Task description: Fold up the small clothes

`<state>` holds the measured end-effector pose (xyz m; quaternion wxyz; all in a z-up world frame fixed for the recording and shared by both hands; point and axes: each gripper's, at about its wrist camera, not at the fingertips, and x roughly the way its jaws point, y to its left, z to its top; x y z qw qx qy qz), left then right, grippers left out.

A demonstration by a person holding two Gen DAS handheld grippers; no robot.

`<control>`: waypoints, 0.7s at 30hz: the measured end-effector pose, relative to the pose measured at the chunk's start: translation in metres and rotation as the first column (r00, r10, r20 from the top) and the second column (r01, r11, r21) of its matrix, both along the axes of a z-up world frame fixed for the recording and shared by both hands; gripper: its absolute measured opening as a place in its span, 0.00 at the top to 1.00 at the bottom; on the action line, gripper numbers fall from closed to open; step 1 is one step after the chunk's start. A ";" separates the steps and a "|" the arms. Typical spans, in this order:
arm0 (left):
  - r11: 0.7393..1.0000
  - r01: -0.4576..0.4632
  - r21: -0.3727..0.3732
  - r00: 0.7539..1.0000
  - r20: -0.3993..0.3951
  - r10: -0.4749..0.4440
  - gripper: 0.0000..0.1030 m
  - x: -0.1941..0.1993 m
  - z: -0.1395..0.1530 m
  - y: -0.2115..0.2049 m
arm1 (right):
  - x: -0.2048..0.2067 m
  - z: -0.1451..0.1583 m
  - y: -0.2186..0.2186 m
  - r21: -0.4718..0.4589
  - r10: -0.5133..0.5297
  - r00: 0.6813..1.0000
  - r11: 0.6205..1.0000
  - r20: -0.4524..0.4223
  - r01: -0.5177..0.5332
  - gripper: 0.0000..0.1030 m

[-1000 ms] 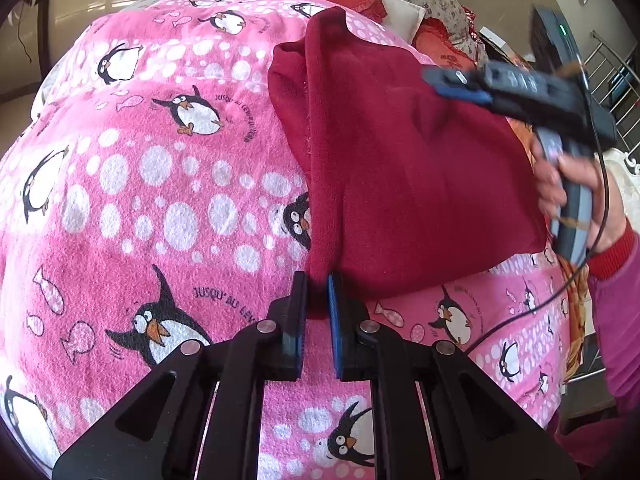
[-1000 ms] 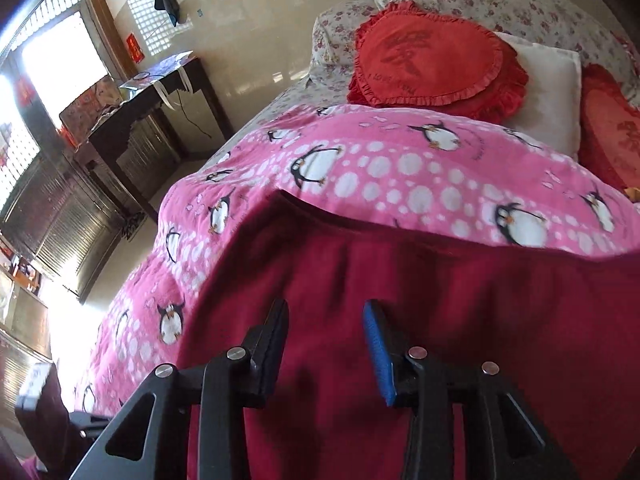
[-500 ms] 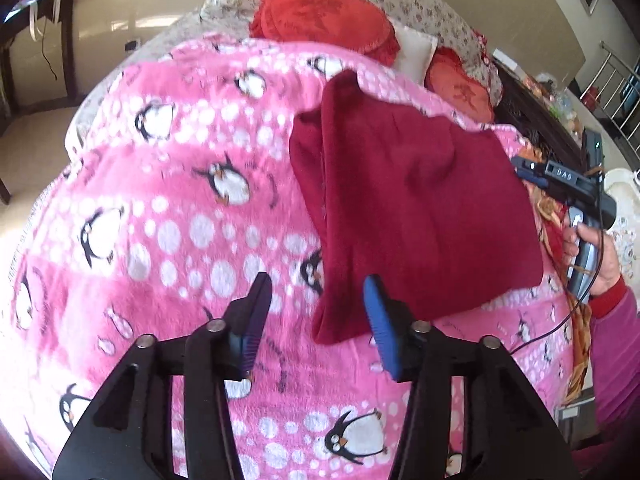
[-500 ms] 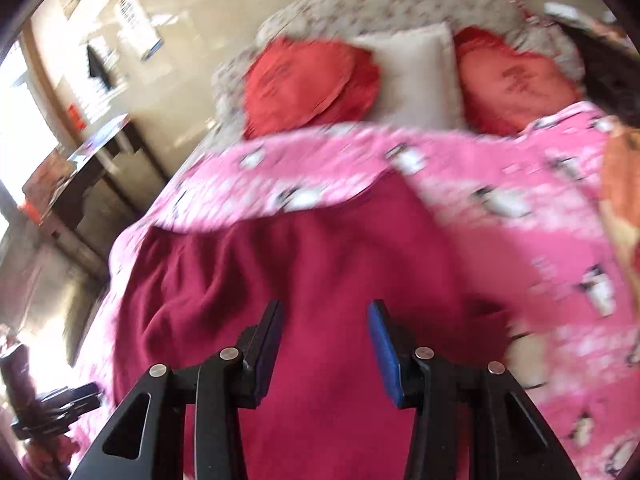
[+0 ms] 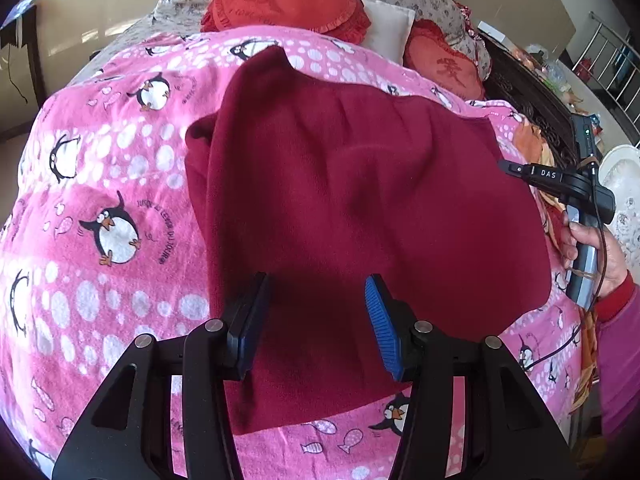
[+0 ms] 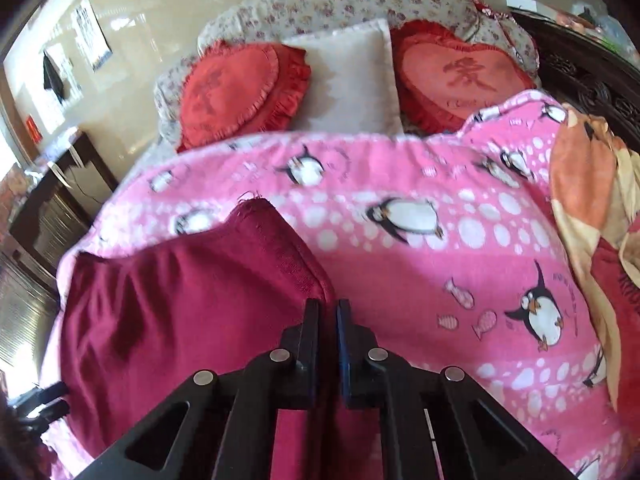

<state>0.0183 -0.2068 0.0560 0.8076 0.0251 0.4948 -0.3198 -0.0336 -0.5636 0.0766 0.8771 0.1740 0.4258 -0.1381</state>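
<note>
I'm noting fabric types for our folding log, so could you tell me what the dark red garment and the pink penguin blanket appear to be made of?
Dark red garment: probably a soft knit or fleece, matte, with a fine nap and limp creases. Pink penguin blanket: apparently plush fleece, its fuzzy pile showing in the printed white dots. Neither fibre can be confirmed by sight.

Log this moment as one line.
left gripper: open above dark red knit garment | right gripper: shut on garment edge | surface: pink penguin blanket

Bed under a pink penguin blanket (image 6: 460,264); at its head, a white pillow (image 6: 352,88) sits between two red heart cushions (image 6: 236,92). Left of the bed, a dark desk (image 6: 60,184) against sunlit cream wall (image 6: 160,12).
</note>
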 end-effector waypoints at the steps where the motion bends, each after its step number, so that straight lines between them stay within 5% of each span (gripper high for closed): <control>1: 1.000 -0.002 0.009 1.000 0.003 0.002 0.52 0.000 -0.003 -0.001 | -0.002 0.000 -0.001 0.008 0.005 1.000 1.000 0.015 -0.005 0.93; 6: 1.000 -0.007 -0.018 1.000 -0.004 0.007 0.52 -0.004 0.001 0.010 | -0.044 0.026 -0.005 0.192 0.008 0.989 0.981 0.147 -0.037 0.83; 8: 1.000 -0.013 -0.016 1.000 -0.002 0.013 0.52 -0.006 0.001 0.016 | -0.070 0.030 0.007 0.182 0.051 0.987 0.980 0.150 -0.078 0.76; 13: 0.999 -0.030 -0.012 1.000 -0.005 0.030 0.52 -0.011 0.002 0.025 | -0.114 0.013 0.037 0.168 0.123 0.989 0.976 0.088 -0.136 0.75; 21: 0.999 -0.040 0.015 0.999 -0.001 0.040 0.52 -0.018 0.008 0.020 | -0.126 -0.014 0.059 0.140 0.180 0.981 0.972 0.072 -0.189 0.78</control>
